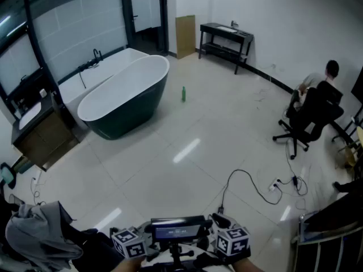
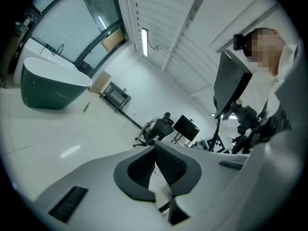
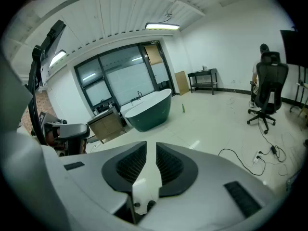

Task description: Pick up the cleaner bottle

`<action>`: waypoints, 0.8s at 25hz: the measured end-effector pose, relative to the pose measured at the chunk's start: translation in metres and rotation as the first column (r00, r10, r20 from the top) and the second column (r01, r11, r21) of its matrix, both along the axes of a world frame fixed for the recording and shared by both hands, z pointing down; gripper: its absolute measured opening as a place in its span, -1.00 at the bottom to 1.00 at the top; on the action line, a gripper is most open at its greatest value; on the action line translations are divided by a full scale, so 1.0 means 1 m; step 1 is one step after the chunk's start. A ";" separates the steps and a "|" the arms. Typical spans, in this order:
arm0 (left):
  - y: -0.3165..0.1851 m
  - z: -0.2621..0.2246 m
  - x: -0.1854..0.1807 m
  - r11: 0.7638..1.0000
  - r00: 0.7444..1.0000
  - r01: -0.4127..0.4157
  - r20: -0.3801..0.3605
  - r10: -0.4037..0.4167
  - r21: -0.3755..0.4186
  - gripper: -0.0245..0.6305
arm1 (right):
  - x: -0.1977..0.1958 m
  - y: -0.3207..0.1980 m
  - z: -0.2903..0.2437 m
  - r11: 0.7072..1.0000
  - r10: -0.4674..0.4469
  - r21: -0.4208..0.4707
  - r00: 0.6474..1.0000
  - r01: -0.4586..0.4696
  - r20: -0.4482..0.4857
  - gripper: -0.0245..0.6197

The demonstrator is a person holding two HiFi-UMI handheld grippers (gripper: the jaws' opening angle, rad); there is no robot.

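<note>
Cleaner bottle far from jaws | left gripper closed | right gripper slightly apart

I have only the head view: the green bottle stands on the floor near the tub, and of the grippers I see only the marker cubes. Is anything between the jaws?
Observer: No. The left gripper is shut, with nothing in it.
Operator: And the right one?
Observer: The right gripper has its jaws slightly apart; only floor shows through the gap.
Operator: Which points nearer the bottle?
Observer: The right: the bottle is just right of its gap; in the left gripper view it is far to the left.
</note>
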State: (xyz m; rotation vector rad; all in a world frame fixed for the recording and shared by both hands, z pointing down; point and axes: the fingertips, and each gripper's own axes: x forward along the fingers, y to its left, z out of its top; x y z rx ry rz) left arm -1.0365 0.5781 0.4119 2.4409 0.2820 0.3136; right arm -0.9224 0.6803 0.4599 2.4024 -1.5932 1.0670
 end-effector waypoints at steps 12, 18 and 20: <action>-0.034 -0.003 -0.016 0.999 1.000 0.022 0.002 -0.022 0.033 -0.92 | -0.004 -0.019 0.000 0.999 0.033 0.010 0.999 -0.032 -0.020 -0.71; -0.053 0.000 -0.025 1.000 1.000 0.008 0.001 -0.008 0.017 -0.92 | -0.010 -0.029 0.002 0.998 0.068 -0.010 0.998 -0.068 -0.017 -0.71; -0.057 0.000 -0.027 1.000 1.000 -0.005 0.001 0.005 0.013 -0.92 | -0.012 -0.033 0.004 0.997 0.078 -0.012 0.997 -0.078 -0.016 -0.71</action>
